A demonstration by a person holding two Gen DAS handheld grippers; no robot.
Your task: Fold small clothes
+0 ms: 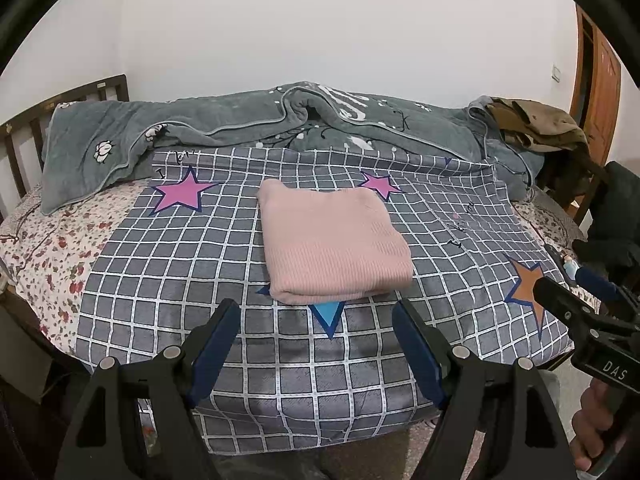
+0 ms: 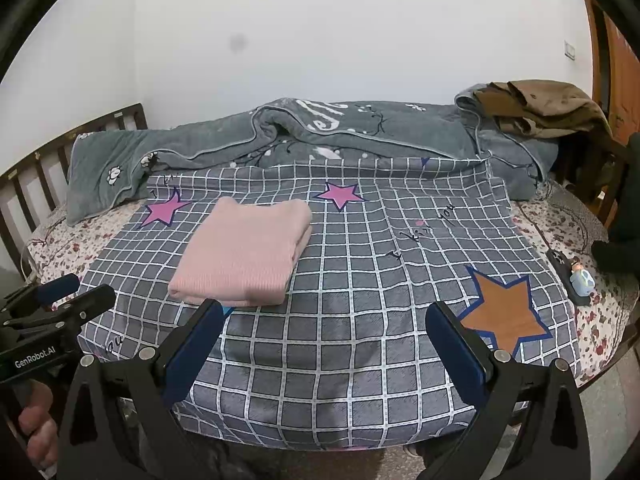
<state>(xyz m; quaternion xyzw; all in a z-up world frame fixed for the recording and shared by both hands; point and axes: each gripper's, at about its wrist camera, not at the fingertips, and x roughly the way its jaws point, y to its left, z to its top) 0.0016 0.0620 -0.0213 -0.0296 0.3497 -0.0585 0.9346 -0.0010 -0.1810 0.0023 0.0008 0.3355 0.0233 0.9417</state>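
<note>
Pink garment [image 1: 332, 242] lies folded on the bed [image 1: 360, 360]: soft, light, floppy; take it by the near folded edge. Left gripper [image 1: 316, 332] and right gripper [image 2: 324, 332] fingers released, empty.

You see both pictures in even, soft indoor light, rather cool, with no hard shadows. The white wall [image 1: 320, 20] is bright but not burnt out. Only a faint shadow lies under the near edge of the folded pink garment [image 1: 332, 240]. The fisheye bends the bed's edges strongly, and black corners frame each picture. In the right wrist view a grey smudge [image 2: 238, 43] sits on the wall, maybe dirt on the lens. The middle is sharp; the rims are softer.
</note>
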